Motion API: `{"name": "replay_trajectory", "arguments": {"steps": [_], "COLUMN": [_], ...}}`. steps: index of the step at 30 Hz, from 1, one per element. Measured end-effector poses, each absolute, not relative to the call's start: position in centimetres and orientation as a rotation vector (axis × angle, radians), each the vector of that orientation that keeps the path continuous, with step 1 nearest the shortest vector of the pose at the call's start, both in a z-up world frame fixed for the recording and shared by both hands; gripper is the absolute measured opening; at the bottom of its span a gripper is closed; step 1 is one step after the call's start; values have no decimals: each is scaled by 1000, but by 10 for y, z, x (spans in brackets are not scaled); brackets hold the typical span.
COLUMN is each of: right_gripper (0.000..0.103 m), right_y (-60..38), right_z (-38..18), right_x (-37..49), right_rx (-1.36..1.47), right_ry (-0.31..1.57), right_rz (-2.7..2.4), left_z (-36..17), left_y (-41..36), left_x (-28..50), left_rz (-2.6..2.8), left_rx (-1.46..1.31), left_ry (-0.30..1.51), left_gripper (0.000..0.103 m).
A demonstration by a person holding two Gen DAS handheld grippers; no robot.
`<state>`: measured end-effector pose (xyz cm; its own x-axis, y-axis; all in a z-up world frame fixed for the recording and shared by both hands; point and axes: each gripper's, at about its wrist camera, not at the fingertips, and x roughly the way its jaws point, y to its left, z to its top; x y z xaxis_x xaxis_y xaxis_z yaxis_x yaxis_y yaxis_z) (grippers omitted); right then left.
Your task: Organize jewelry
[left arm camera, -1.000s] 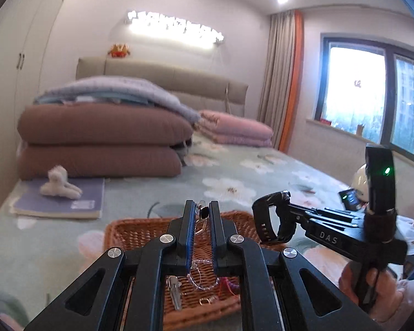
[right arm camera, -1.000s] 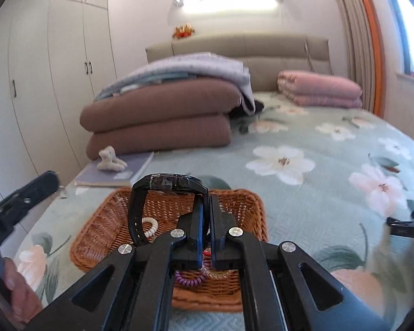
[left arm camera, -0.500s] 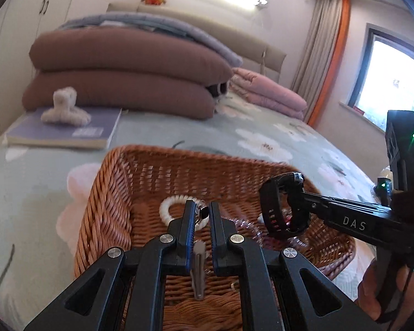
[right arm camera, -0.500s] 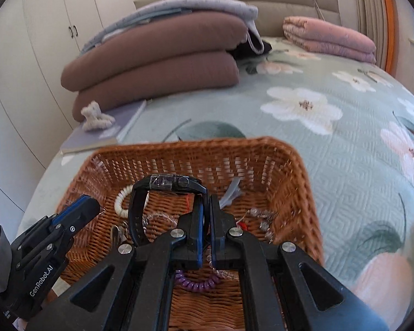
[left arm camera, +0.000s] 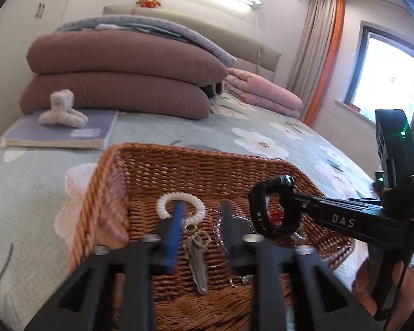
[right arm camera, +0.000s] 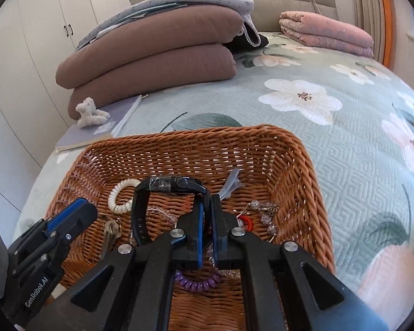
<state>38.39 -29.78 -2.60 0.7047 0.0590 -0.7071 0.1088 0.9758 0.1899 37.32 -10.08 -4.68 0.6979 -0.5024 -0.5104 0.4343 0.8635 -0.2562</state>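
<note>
A brown wicker basket sits on the flowered bedspread with several pieces of jewelry in it. My left gripper is low over the basket's near left part and its jaws are opening. Nothing is pressed between them; a thin chain with a small charm lies on the weave below the gap, above a grey hair clip. My right gripper is shut on the strap of a black watch, held just above the basket floor. A white spiral hair tie lies beyond.
Also in the basket are a purple spiral tie, clear beads, a red piece and a grey clip. A notebook with a white plush toy lies behind the basket, before stacked brown pillows.
Both grippers came down from above the basket into it. The left jaws, shut on a small chain before, have spread and the chain lies in the basket. The right still grips the watch.
</note>
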Motion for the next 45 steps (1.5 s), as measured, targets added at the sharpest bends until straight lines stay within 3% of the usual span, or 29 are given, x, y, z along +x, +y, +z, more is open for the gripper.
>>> {"name": "replay_trajectory", "arguments": {"steps": [2,6,8,9,10,16,19,24,27,37,45], "right_gripper": [8,11,19,35,43,43,50,53,65,67,67], "right_y": [-297,-299,-302,-302,-303,-307,-297,-263,-242,-218,-213], "right_z": [-25,-22,-15,-12,-9,15,21,36,44,23,30], "right_x": [381,368,358,355,353,311,273,205,169,66,33], "right_rx": [220,234,242,239,240,256,237,151,86,92,86], "right_ry": [783,752,706,695,687,556,452,349,352,451,483], "right_rz": [-23,-12,0,-4,-3,-32,-79,-71,-56,-101,-94], "left_z": [-44,-39,-35,-34,-33,-17,0,7,6,17,30], "left_y": [-102,-100,-98,-97,-96,-83,-74,-63,-56,-44,-45], "left_x": [369,361,356,355,354,331,281,212,180,86,61], "left_rz": [-515,-508,-507,-505,-498,-471,-444,-414,-406,-337,-333], "left_rx": [-103,-96,-101,-104,-105,-139,-119,-138,-162,-80,-71], "left_ry": [584,546,519,509,504,477,403,414,474,555,569], "left_gripper": [55,57,67,72,72,72,72,73,73,76,79]}}
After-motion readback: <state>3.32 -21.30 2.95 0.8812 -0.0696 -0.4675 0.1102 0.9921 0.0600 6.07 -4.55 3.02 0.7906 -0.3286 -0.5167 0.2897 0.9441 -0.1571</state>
